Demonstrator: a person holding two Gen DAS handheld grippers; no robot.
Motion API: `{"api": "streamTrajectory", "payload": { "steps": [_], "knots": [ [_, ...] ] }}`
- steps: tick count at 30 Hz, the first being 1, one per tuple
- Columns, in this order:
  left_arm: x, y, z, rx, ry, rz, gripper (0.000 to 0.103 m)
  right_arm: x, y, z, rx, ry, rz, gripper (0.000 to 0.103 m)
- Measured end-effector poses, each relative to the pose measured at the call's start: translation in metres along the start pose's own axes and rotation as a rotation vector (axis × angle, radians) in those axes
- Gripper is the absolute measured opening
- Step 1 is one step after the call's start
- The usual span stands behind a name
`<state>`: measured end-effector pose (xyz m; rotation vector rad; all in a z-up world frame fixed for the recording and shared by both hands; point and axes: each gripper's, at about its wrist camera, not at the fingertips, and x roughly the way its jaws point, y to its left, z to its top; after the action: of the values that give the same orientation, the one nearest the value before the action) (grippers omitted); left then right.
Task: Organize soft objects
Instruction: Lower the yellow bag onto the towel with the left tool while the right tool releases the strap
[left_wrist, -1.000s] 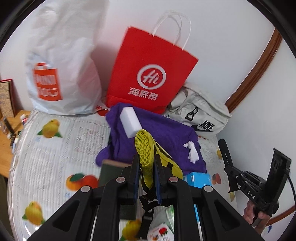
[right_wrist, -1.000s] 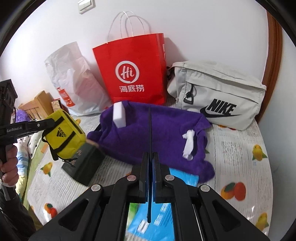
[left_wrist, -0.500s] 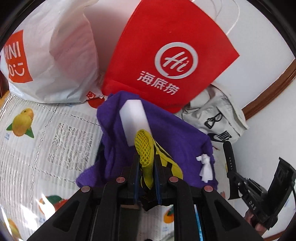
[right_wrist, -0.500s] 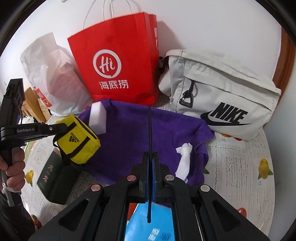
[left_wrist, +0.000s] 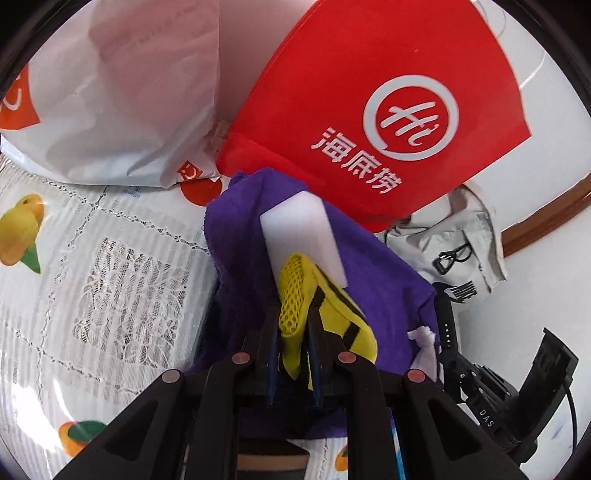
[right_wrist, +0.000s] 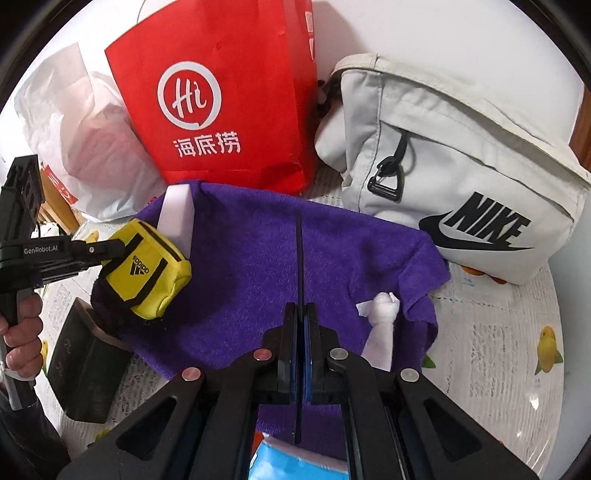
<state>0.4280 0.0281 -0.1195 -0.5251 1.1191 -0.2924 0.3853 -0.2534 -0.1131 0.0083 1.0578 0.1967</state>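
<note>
A yellow adidas pouch (right_wrist: 144, 269) hangs in my left gripper (right_wrist: 110, 251), which is shut on its mesh end (left_wrist: 295, 291). The pouch is just over the left end of a purple towel (right_wrist: 258, 266), beside a white foam block (right_wrist: 177, 214) that stands on the towel. My right gripper (right_wrist: 300, 310) is shut on a thin black strap (right_wrist: 298, 251), seen edge-on above the towel's middle. In the left wrist view the strap (left_wrist: 443, 317) shows a row of holes. A twisted white tissue (right_wrist: 384, 314) lies on the towel's right part.
A red paper bag (right_wrist: 229, 110), a white plastic bag (right_wrist: 85, 147) and a grey Nike bag (right_wrist: 461, 155) stand against the wall behind the towel. A dark green box (right_wrist: 85, 369) lies left of the towel, a blue packet (right_wrist: 280, 461) in front, on a fruit-print cloth (right_wrist: 498, 350).
Both grippers have come forward and down toward the towel, so the bags look larger. The yellow pouch has gone from over the green box to the towel's left end by the foam block.
</note>
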Motion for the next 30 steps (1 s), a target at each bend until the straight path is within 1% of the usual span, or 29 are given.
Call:
{"api": "streamTrajectory", "payload": {
  "steps": [5,9,12,14,19,22,24,26,27,28,30],
  "knots": [
    [0.007,0.004,-0.001,0.003,0.012,-0.002,0.015,0.012,-0.001,0.001,-0.010,0.024,-0.004,0.003],
    [0.011,0.006,-0.002,0.015,0.023,-0.001,0.017,0.022,-0.001,0.001,-0.012,0.048,0.001,0.003],
    [0.015,0.009,-0.002,0.007,0.037,-0.004,0.018,0.032,0.000,0.001,-0.013,0.071,0.006,0.003],
    [0.019,0.011,-0.004,0.013,0.050,0.010,0.018,0.038,0.000,-0.001,-0.011,0.086,0.007,0.003],
    [0.019,0.010,-0.004,0.025,0.060,0.011,0.018,0.047,-0.002,-0.002,-0.006,0.116,0.004,0.003],
    [0.020,0.010,-0.005,0.026,0.075,0.036,0.018,0.053,-0.003,0.002,-0.010,0.125,0.001,0.003],
    [0.018,0.010,-0.005,0.030,0.078,0.039,0.019,0.054,-0.004,0.000,-0.009,0.124,-0.004,0.003],
    [0.018,0.009,-0.005,0.036,0.082,0.065,0.021,0.056,-0.003,-0.001,-0.008,0.124,-0.008,0.003],
    [0.018,0.007,-0.005,0.049,0.086,0.077,0.025,0.056,-0.004,-0.003,-0.005,0.124,-0.009,0.004],
    [0.019,0.005,-0.006,0.065,0.093,0.092,0.033,0.057,-0.005,-0.004,-0.002,0.125,-0.006,0.004],
    [0.020,0.002,-0.007,0.082,0.098,0.098,0.041,0.058,-0.005,-0.004,0.007,0.126,0.000,0.004]
  ]
}}
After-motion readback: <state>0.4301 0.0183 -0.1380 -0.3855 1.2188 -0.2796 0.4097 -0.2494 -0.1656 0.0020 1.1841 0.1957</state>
